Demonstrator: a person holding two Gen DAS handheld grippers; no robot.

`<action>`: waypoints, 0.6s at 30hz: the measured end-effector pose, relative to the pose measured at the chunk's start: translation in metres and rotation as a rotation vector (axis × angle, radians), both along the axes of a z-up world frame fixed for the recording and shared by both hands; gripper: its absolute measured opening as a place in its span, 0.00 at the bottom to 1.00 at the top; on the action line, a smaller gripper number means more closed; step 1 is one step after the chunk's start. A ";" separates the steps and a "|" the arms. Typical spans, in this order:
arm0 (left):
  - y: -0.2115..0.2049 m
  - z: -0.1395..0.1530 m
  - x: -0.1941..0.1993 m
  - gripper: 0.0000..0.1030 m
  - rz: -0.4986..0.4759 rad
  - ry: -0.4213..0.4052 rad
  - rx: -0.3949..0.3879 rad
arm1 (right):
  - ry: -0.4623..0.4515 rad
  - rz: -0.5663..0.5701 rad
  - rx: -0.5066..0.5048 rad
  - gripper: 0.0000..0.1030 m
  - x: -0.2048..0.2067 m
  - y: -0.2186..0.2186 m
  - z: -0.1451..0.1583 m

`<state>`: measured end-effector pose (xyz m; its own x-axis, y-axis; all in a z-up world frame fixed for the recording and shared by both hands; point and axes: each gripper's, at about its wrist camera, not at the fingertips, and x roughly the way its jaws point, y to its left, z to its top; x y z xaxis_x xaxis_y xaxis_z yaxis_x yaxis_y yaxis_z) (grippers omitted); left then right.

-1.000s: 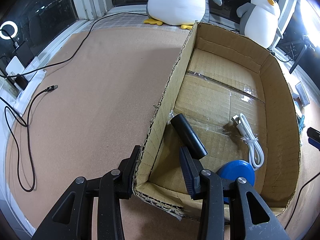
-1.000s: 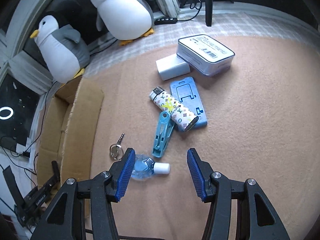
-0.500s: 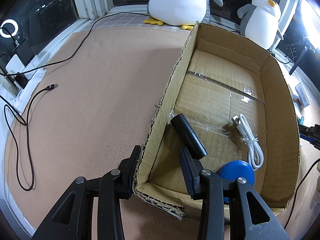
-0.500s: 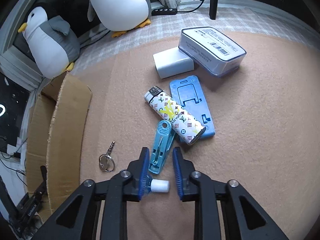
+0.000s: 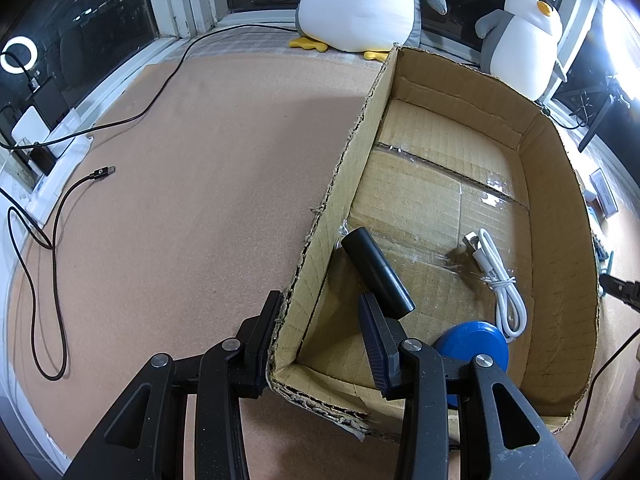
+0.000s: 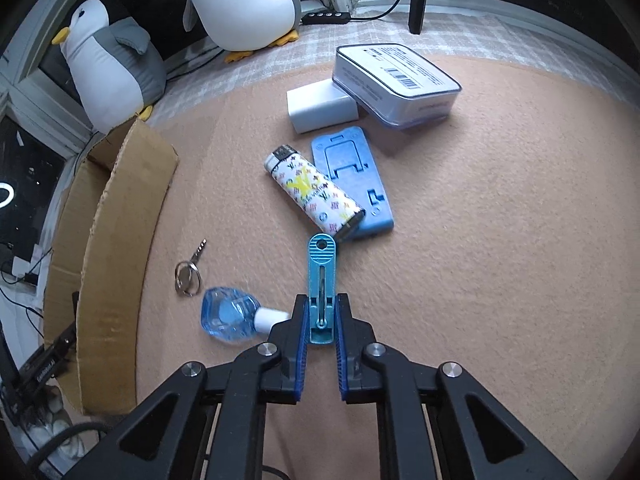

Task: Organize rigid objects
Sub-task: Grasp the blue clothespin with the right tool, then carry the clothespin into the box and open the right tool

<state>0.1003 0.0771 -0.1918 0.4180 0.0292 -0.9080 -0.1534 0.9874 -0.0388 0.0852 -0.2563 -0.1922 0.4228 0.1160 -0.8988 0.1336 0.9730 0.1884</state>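
My right gripper [image 6: 321, 320] is shut on a light blue plastic clip [image 6: 321, 276], holding its near end. A patterned lighter [image 6: 316, 194], a blue stand [image 6: 354, 178], a small clear blue bottle [image 6: 230, 316] and a key on a ring [image 6: 190, 272] lie on the mat around it. My left gripper [image 5: 320, 320] is open and straddles the near left wall of the cardboard box [image 5: 332, 200], one finger inside and one outside. In the box lie a black cylinder [image 5: 376, 272], a white cable [image 5: 500, 280] and a blue disc [image 5: 472, 348].
A white block [image 6: 322, 106] and a white lidded case [image 6: 396, 84] sit at the back of the mat. Two penguin plush toys [image 5: 360, 4] stand behind the box. Black cables [image 5: 48, 240] lie on the mat at the left. The box wall [image 6: 116, 248] is left of the right gripper.
My right gripper has closed on the blue clip, which has turned to point straight ahead; the bottle now lies beside the left finger. The left gripper has not moved.
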 end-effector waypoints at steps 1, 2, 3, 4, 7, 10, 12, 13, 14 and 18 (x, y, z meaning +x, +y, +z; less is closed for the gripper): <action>0.000 0.000 0.000 0.40 0.000 0.000 0.000 | -0.002 0.000 0.000 0.10 -0.003 -0.001 0.001; 0.000 0.000 0.000 0.40 0.000 0.000 0.000 | -0.003 0.000 0.002 0.10 -0.005 -0.002 0.002; 0.000 0.000 0.000 0.40 0.000 0.000 0.000 | -0.007 -0.002 0.003 0.10 -0.007 -0.003 0.003; 0.000 0.000 0.000 0.40 0.000 0.000 0.000 | -0.014 -0.004 0.005 0.10 -0.010 -0.004 0.006; 0.000 0.000 0.000 0.40 0.000 0.000 0.000 | -0.040 0.000 0.013 0.10 -0.015 -0.003 0.016; 0.000 0.000 0.000 0.40 -0.001 0.000 0.002 | -0.074 0.022 0.025 0.10 -0.017 0.006 0.031; 0.000 0.000 0.000 0.40 0.000 0.001 0.003 | -0.100 0.051 0.032 0.10 -0.018 0.018 0.042; 0.000 0.000 0.000 0.40 -0.001 0.000 0.004 | -0.110 0.065 0.034 0.11 -0.017 0.024 0.047; 0.001 0.000 0.000 0.40 -0.001 0.000 0.005 | -0.121 0.084 0.039 0.11 -0.017 0.032 0.052; 0.001 0.000 0.000 0.40 -0.002 -0.001 0.005 | -0.153 0.157 0.047 0.11 -0.015 0.064 0.065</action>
<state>0.1000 0.0776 -0.1916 0.4189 0.0332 -0.9074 -0.1515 0.9879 -0.0337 0.0700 -0.1926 -0.1274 0.5272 0.2312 -0.8177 -0.0519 0.9692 0.2406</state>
